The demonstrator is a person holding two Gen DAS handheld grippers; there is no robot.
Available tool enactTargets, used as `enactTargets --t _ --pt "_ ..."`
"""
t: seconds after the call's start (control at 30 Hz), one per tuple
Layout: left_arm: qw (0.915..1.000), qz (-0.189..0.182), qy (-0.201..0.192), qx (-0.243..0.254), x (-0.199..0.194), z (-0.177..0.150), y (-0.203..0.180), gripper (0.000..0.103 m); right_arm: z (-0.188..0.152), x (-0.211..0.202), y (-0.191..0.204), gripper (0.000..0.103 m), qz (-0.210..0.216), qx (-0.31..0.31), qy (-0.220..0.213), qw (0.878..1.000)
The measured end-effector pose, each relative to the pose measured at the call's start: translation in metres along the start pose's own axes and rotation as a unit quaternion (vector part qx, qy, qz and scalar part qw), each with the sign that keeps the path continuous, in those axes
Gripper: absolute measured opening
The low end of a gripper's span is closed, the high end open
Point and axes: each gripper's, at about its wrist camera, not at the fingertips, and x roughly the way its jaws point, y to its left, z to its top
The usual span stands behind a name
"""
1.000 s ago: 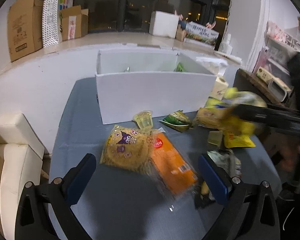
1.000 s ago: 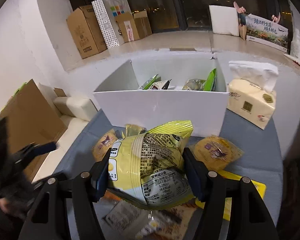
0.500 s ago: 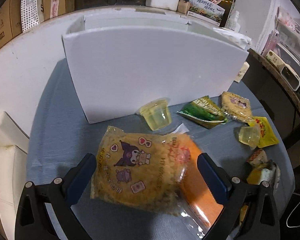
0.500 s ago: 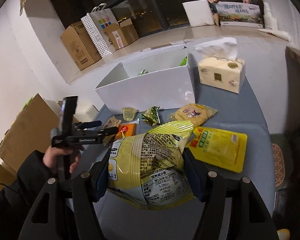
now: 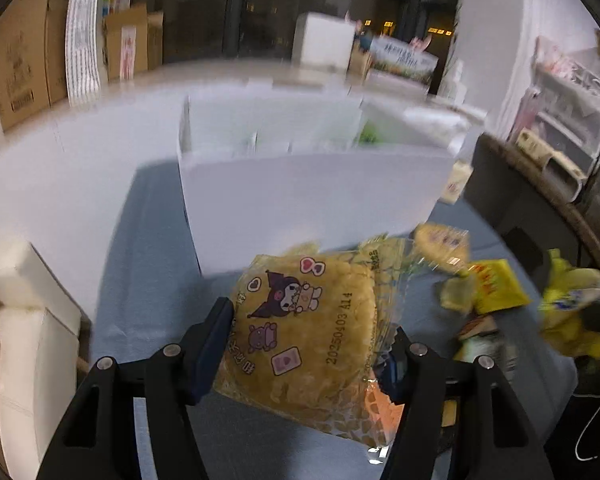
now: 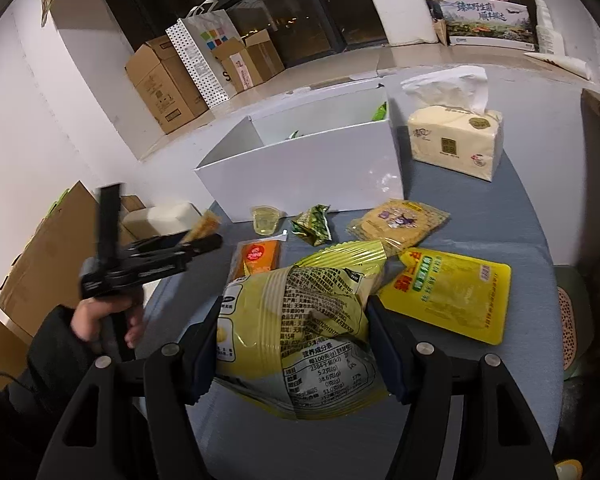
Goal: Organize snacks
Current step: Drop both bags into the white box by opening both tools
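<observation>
cartoon-print yellow packet (image 5: 300, 320): date stamp "20250403 A14" | yellow chip bag (image 6: 296, 340): nutrition table, "2384", "38.6", "51.0" | landscape box on the sill (image 6: 488, 20): Chinese lettering, too small to read

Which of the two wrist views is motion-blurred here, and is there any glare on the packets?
Left wrist view: white box and background smeared, only the cartoon-print snack packet sharp. Right wrist view: mostly crisp, just the left hand-held gripper blurred; glare streaks on the yellow chip bag; strong fisheye bending in both.

White box (image 5: 312, 196) blurred, its contents mostly hidden, orange packet (image 5: 384, 406) half covered
</observation>
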Motion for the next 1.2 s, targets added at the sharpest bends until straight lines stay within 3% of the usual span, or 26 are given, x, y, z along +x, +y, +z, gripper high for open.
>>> enactTargets --t 0.17,0.3,0.47,0.63,0.77,0.8,0.83,0.87,0.9,1.07,1.2 --pt "0.9987 -0.015 -0.046 0.014 -0.036 0.038 -0.015 0.068 0.03 0.007 0.004 0.07 0.009 0.003 -0.02 1.0" --pt "0.9966 -0.018 -0.079 0.014 -0.046 0.082 -0.015 0.068 0.076 0.02 0.004 0.07 0.005 -0.004 -0.038 0.999" --pt "0.9961 -0.006 -0.087 0.011 -0.024 0.13 -0.012 0.068 0.138 0.046 -0.003 0.071 -0.005 0.003 -0.062 0.998" --pt "0.9973 0.01 -0.073 0.005 0.013 0.164 0.0 0.068 0.189 0.091 -0.019 0.071 -0.028 0.011 -0.044 0.999" --pt "0.9979 0.021 -0.061 -0.003 0.038 0.176 0.009 0.071 0.208 0.117 -0.028 0.072 -0.046 0.008 -0.029 0.998" --pt "0.9986 0.026 -0.046 -0.005 0.046 0.179 0.012 0.082 0.211 0.123 -0.028 0.074 -0.052 0.001 -0.022 0.998" --pt "0.9989 0.032 -0.034 -0.006 0.052 0.179 0.014 0.092 0.213 0.129 -0.029 0.08 -0.057 -0.002 -0.014 0.998" --pt "0.9987 0.042 -0.025 -0.011 0.057 0.178 0.016 0.103 0.214 0.134 -0.031 0.099 -0.069 0.001 -0.008 0.998" --pt "0.9987 0.042 -0.026 -0.013 0.058 0.176 0.016 0.103 0.215 0.135 -0.033 0.103 -0.081 0.005 -0.012 0.997" --pt "0.999 0.036 -0.023 -0.012 0.06 0.164 0.016 0.103 0.208 0.138 -0.04 0.103 -0.085 0.005 0.009 0.996" --pt "0.9989 0.039 -0.024 -0.011 0.055 0.159 0.014 0.103 0.199 0.129 -0.036 0.103 -0.081 -0.009 0.0 0.997"
